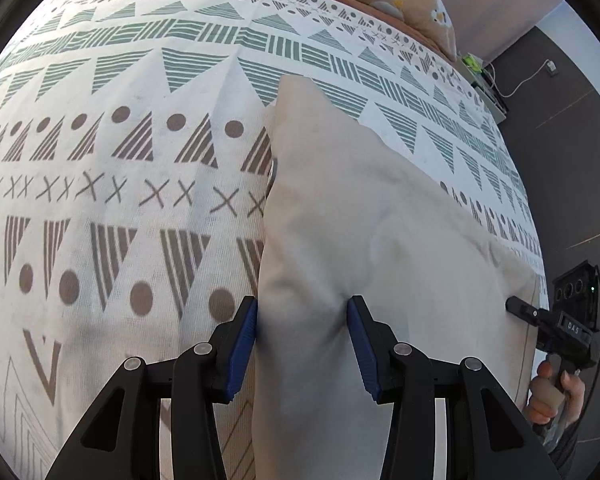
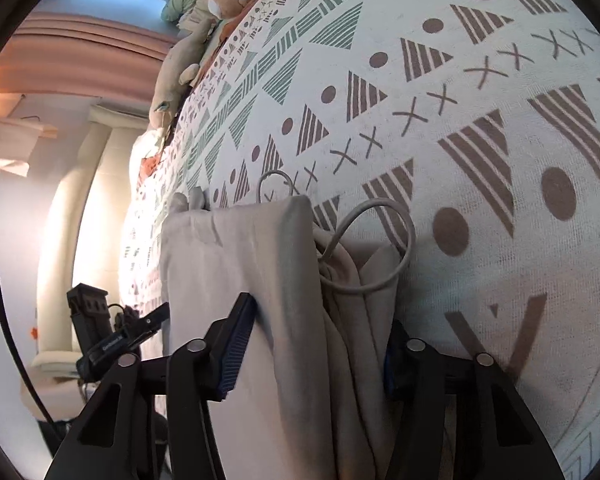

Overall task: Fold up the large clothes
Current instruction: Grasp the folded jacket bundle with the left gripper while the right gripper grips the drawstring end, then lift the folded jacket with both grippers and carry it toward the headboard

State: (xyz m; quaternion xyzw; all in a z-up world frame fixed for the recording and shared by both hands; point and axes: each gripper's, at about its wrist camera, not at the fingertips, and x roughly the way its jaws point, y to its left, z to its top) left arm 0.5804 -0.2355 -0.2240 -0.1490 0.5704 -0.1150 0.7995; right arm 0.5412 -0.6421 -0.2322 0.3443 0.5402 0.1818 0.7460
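Beige garment (image 1: 364,216) on the patterned bedspread (image 1: 100,160).
Your left claw (image 1: 302,320) and right claw (image 2: 320,344) each pinched garment folds; a dark floor (image 1: 560,128) bordered the bed.

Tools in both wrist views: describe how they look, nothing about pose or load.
The left tool and right tool match: black angular plastic linkages with round silver pivot pins and ribbed blue fingertip pads. The right one's body carries small white lettering and a pistol handle in a bare hand.
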